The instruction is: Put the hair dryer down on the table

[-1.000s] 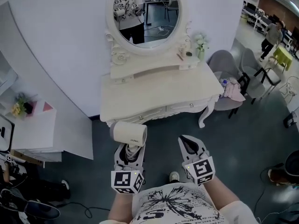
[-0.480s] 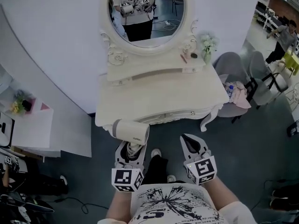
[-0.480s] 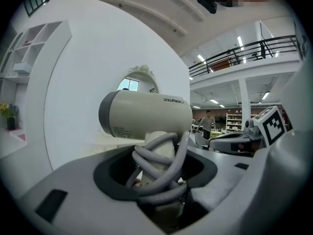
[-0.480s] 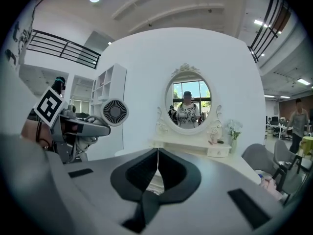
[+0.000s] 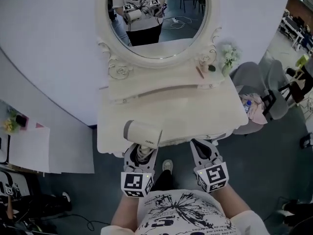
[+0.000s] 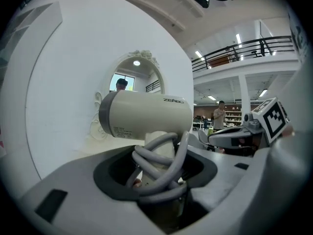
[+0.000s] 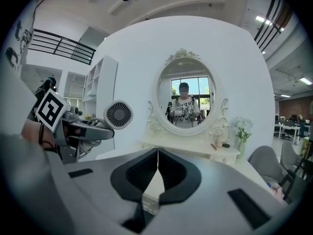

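Largest first: a cream, carved wooden dressing table topped by a round white-framed mirror, backed against a curved white wall, the broad top bare across the middle and so open for a landing. Above the table's near left edge, by the look of the head view: a cream, barrel-shaped plastic hair dryer, barrel level and lying crosswise, handle pointing down into the left gripper. Gripped by the handle, probably for lowering the body flat with the barrel meeting the tabletop first. In the left gripper view, dark padded jaws pinched on that handle, with a thick grey cord looped round it and caught in the same grip, likely to stop it trailing. Not set down yet, apparently; judged to be the approach, with lowering and release to come. Right gripper level beside the left one, near the table's front edge, jaws pressed together on nothing, seemingly kept out of the way. Worth minding: the cord springing loose on release, and a round barrel rolling toward the edge unless placed well inward. Smallest: pale flowers in a small vase at the back right, well apart from any likely landing spot.
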